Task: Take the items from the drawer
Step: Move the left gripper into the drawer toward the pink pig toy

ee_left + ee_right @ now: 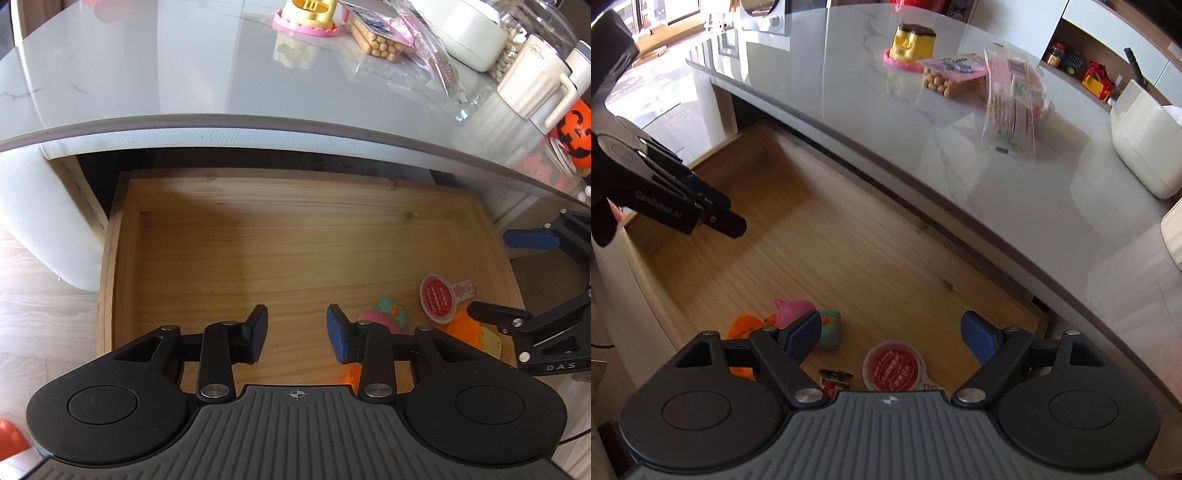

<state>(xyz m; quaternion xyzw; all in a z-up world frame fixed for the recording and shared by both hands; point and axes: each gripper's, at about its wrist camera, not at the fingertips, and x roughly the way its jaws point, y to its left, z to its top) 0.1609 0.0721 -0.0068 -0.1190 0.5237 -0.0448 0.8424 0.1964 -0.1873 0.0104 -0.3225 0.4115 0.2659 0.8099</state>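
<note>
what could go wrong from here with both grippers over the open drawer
1. The red-lidded cup lies flat and low between the open right gripper fingers; they may slide off its lid.
2. The pink toy, teal toy and orange toy crowd together, so a grab may catch or knock a neighbour.
3. The left gripper hangs open close by; the two may bump in the drawer.
</note>
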